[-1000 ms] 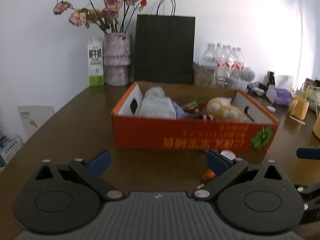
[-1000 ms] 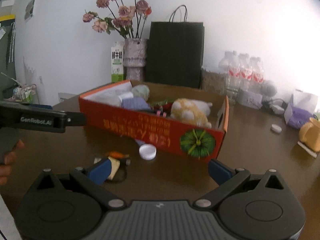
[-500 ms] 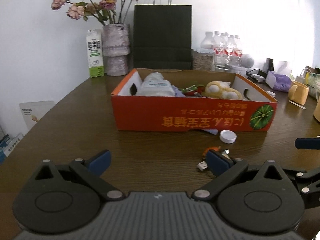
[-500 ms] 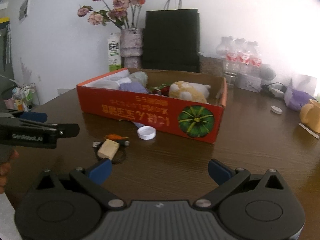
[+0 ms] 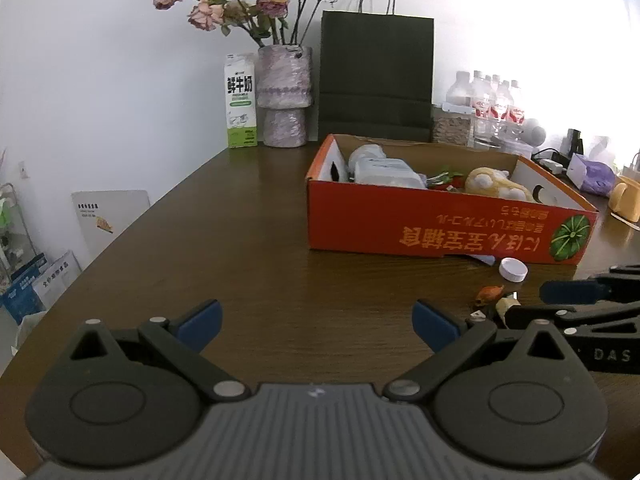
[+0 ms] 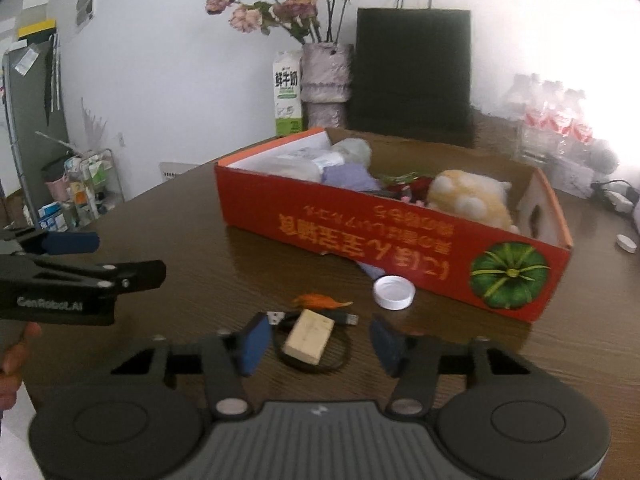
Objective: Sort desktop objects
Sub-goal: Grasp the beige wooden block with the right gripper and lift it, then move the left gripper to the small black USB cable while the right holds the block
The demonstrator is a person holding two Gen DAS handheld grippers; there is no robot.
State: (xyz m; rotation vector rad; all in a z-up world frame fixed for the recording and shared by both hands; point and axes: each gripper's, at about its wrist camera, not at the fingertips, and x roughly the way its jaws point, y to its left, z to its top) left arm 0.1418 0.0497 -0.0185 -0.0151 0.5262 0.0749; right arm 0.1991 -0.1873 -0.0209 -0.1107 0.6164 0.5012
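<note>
the right gripper (image 6: 314, 346) is seen narrowed partway, its jaws having just been closing, with a small beige block (image 6: 309, 335) between the blue pads (image 6: 253, 342) but not yet pressed by either; nothing is gripped. the block lies on a coil of black cable (image 6: 320, 364) with usb plugs, on the dark wooden table (image 6: 192, 240). just beyond it a small orange toy (image 6: 320, 301) and a white bottle cap (image 6: 394, 292) are left loose, both close against the front wall of the orange cardboard box (image 6: 400, 236), in which a plush toy (image 6: 468, 196) and packets are already stowed. the left gripper (image 5: 316, 322) is held wide apart over bare table, nothing between its pads. the step in hand is judged to be the pick-up of the block. for the next move, the closing must be finished squarely on the block's sides, without the cable being snagged, before it is lifted over the box wall.
</note>
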